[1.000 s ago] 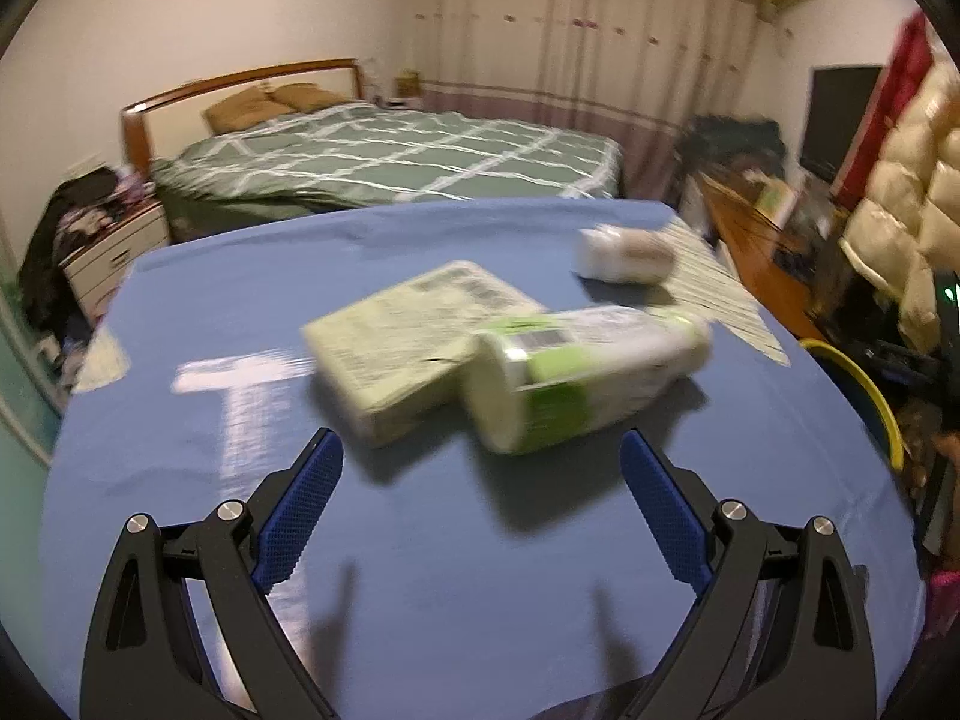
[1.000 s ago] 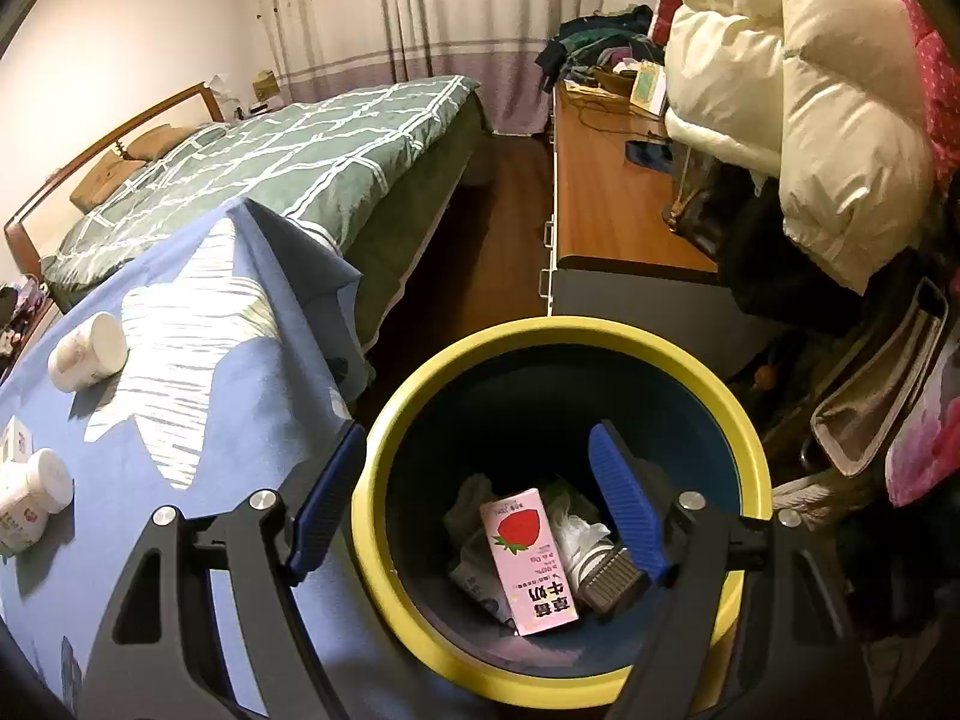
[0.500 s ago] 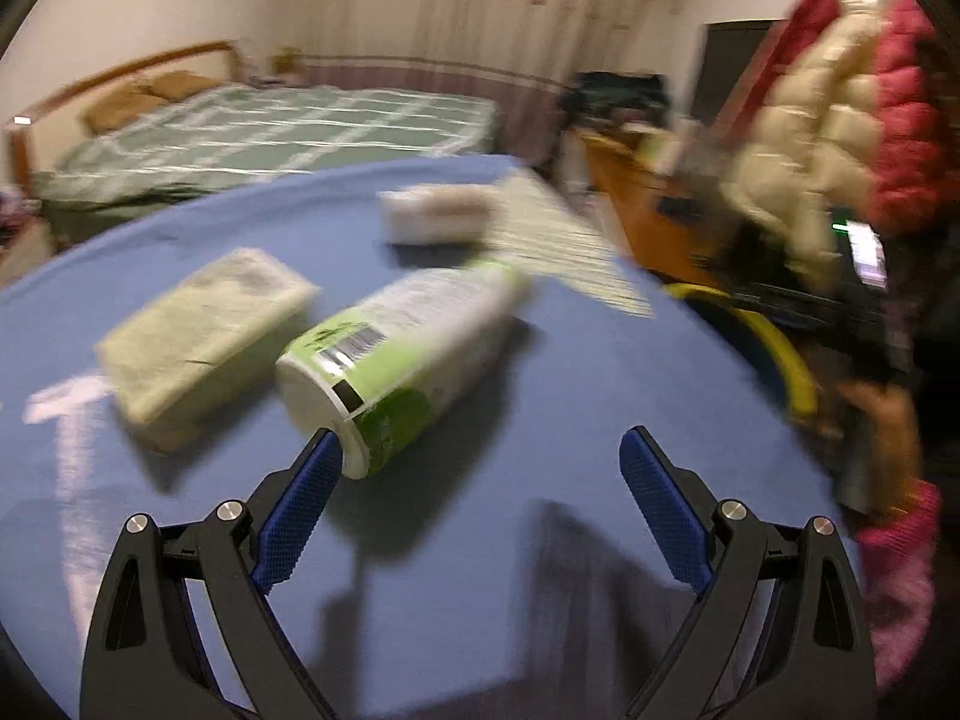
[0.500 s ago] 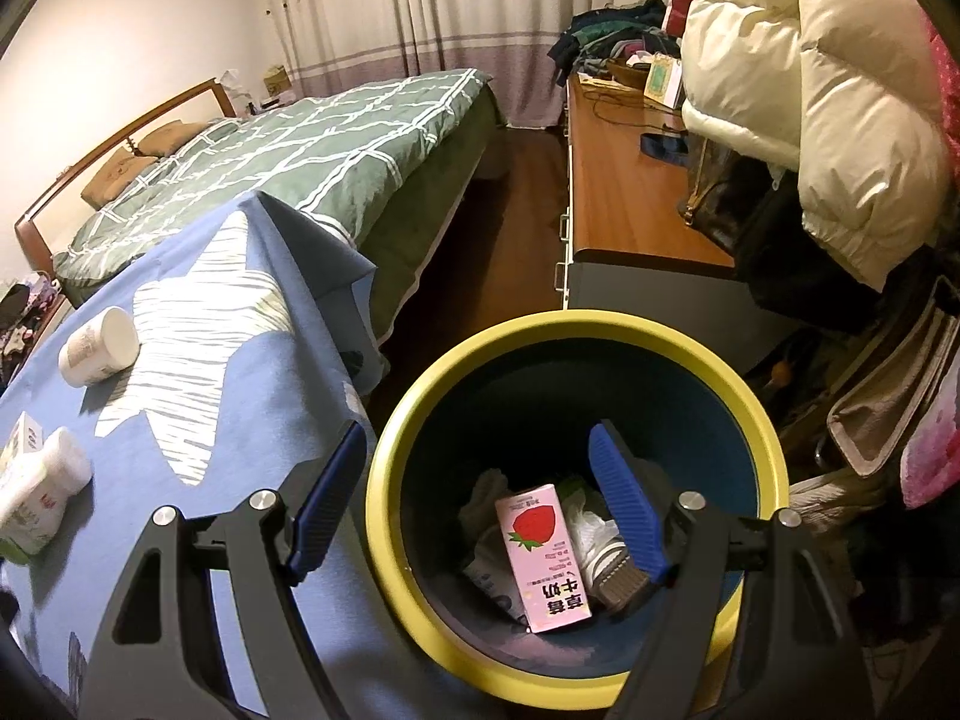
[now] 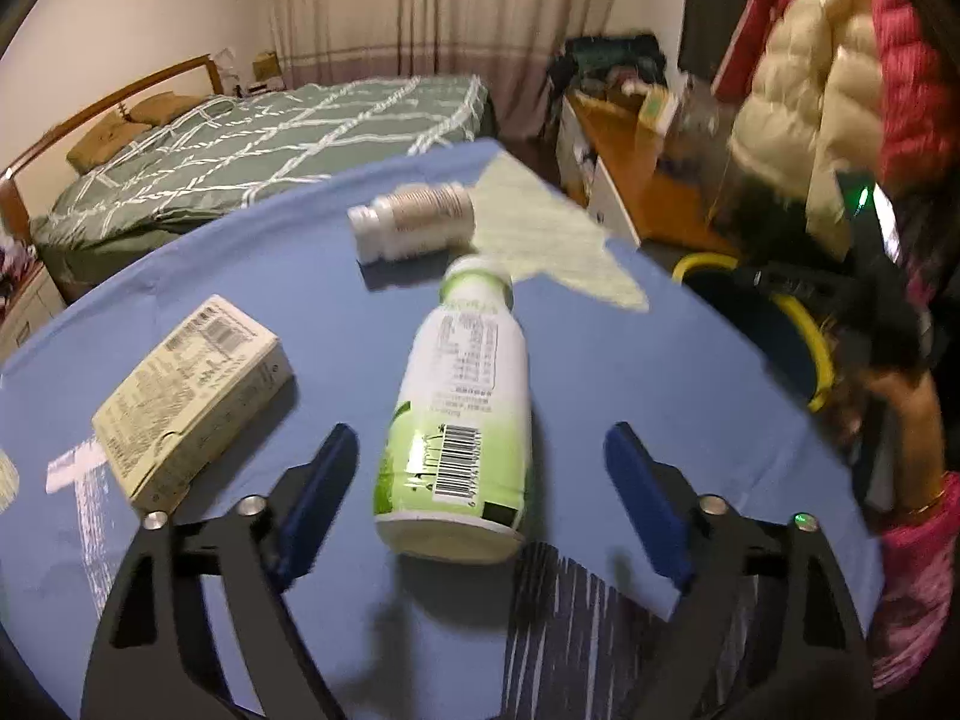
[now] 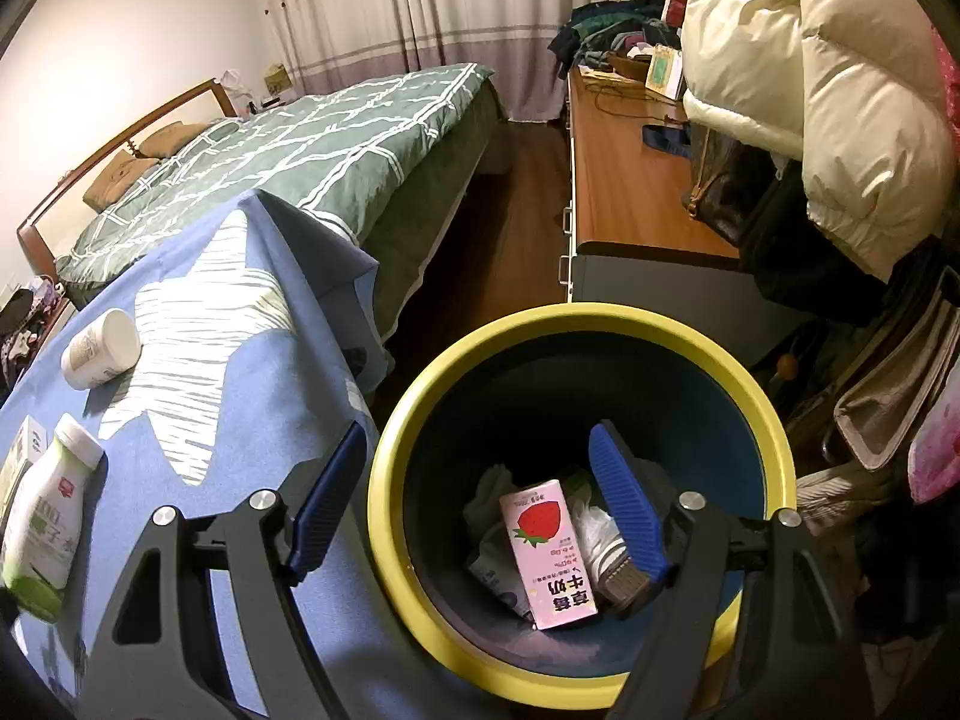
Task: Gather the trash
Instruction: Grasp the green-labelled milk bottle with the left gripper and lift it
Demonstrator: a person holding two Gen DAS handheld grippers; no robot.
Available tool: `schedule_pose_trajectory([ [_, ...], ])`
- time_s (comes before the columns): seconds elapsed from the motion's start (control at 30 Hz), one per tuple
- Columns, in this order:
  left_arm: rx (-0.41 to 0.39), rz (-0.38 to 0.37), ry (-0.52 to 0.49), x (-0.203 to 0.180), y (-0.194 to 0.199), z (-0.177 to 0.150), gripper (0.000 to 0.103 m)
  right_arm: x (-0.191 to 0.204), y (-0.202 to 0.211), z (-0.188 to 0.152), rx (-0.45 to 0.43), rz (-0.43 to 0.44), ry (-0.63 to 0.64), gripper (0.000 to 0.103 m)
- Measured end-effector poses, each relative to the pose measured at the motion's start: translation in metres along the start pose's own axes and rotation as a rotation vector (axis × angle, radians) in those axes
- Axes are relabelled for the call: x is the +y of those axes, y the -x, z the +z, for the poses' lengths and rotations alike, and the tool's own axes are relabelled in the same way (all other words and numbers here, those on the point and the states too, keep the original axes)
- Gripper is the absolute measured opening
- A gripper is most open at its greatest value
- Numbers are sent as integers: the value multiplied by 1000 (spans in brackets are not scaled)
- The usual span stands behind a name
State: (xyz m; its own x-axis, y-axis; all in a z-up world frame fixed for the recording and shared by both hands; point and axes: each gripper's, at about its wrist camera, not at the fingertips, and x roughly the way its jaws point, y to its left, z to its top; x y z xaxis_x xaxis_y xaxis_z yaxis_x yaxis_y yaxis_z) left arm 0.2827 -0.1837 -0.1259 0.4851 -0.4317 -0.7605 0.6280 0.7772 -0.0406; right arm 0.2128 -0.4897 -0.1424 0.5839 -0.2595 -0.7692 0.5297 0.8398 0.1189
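We are in a bedroom, with a green quilted bed [image 5: 270, 138] beyond a table [image 5: 630, 360] under a blue cloth.

In the left wrist view, the green-and-white plastic bottle [image 5: 462, 414] lies on its side on the cloth, base toward us and cap away, between the blue pads of the left hand-held gripper [image 5: 480, 498]. Its jaws are closing, but neither pad touches the bottle yet. We judge the bottle light, probably empty, stiff enough to take a squeeze, with a smooth glossy label that could slip, and round enough to roll. We would take it across the wide lower body, not the narrow neck. A cardboard carton [image 5: 192, 396] lies just to its left, a small tan bottle [image 5: 414, 222] farther back.

In the right wrist view, the right hand-held gripper [image 6: 480, 498] hangs with jaws apart and empty over the yellow-rimmed bin [image 6: 420, 414] beside the table. A strawberry milk carton [image 6: 549, 552] lies inside among other scraps. The green bottle shows at the left edge of this view.
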Motion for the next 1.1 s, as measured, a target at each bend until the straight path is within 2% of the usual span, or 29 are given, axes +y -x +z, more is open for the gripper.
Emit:
schedule_pose_trajectory([
  [0.03, 9, 9, -7, -1, -4, 0, 77, 0, 0, 0, 0, 1, 0, 73],
  [0.2, 26, 21, -4, 2, -15, -5, 74, 0, -1, 0, 5, 14, 0, 73],
  [0.3, 25, 18, 6, 5, -18, -7, 64, -1, -2, 0, 8, 21, 0, 73],
  [0.37, 19, 6, 10, 7, -19, -8, 52, 0, -2, 0, 8, 22, 0, 73],
  [0.43, 13, 6, 9, 8, -19, -8, 52, -1, -2, 0, 8, 21, 0, 73],
  [0.53, -8, 47, -28, 2, -10, -8, 52, 0, -2, 0, 7, 22, -1, 73],
  [0.7, -72, 98, -86, -15, 22, -4, 52, -1, -2, 0, 3, 30, -10, 73],
  [1.1, -138, 96, -104, -47, 76, 23, 52, -29, 29, -14, -46, 89, -23, 73],
])
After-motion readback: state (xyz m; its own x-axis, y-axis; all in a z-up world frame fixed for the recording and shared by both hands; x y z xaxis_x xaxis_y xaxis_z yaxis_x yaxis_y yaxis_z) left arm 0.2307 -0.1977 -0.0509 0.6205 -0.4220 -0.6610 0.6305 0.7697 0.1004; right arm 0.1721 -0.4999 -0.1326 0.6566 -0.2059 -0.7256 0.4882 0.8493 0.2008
